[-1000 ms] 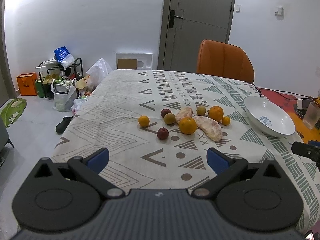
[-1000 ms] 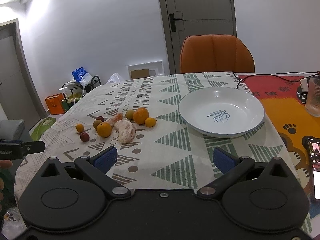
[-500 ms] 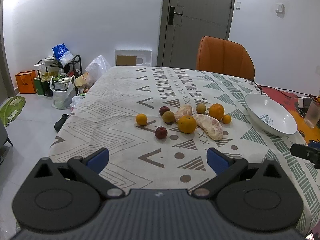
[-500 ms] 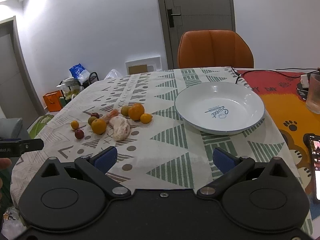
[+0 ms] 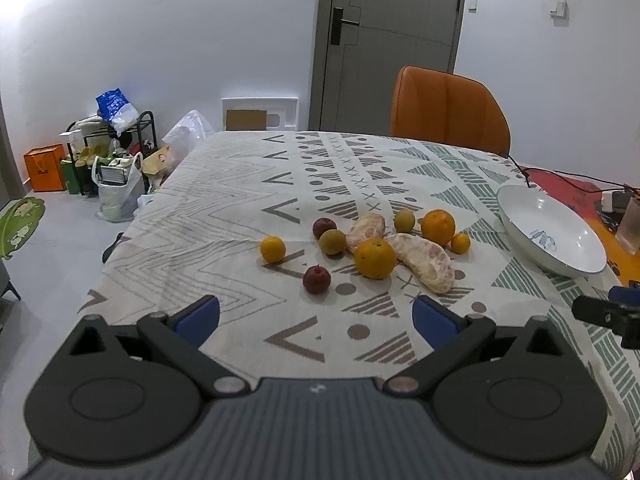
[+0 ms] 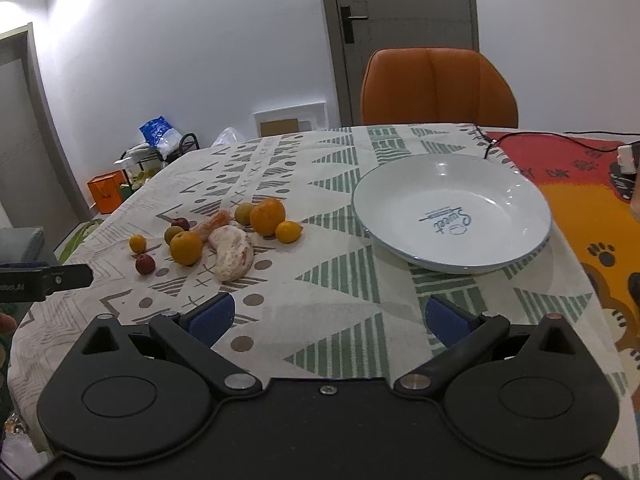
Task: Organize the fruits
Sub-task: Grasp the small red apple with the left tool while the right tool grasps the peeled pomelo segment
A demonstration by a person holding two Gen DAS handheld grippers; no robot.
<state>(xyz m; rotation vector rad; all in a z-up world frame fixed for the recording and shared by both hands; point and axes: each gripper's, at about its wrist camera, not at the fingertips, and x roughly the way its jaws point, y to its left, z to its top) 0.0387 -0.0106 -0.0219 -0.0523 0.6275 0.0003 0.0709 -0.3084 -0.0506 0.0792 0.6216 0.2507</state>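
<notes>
Several fruits lie loose on the patterned tablecloth [image 5: 240, 208]: a big orange [image 5: 375, 258], a second orange [image 5: 438, 227], peeled pomelo pieces [image 5: 426, 261], a small red fruit [image 5: 317, 279], a small orange [image 5: 273, 249] and green-brown fruits [image 5: 332, 241]. An empty white bowl [image 6: 452, 212] stands to their right. My left gripper [image 5: 316, 318] hovers open above the near table edge, short of the fruits. My right gripper [image 6: 330, 318] is open too, in front of the bowl, with the fruit cluster [image 6: 228, 240] to its left.
An orange chair [image 5: 448, 110] stands at the table's far side by a grey door [image 5: 388, 40]. A red and orange mat [image 6: 592, 208] with cables, a glass [image 5: 630, 226] and a charger covers the table's right end. Bags and a rack [image 5: 108, 152] clutter the floor on the left.
Both grippers have moved forward over the table; the fruits and the bowl look slightly nearer. Both stayed open and nothing on the table moved.
</notes>
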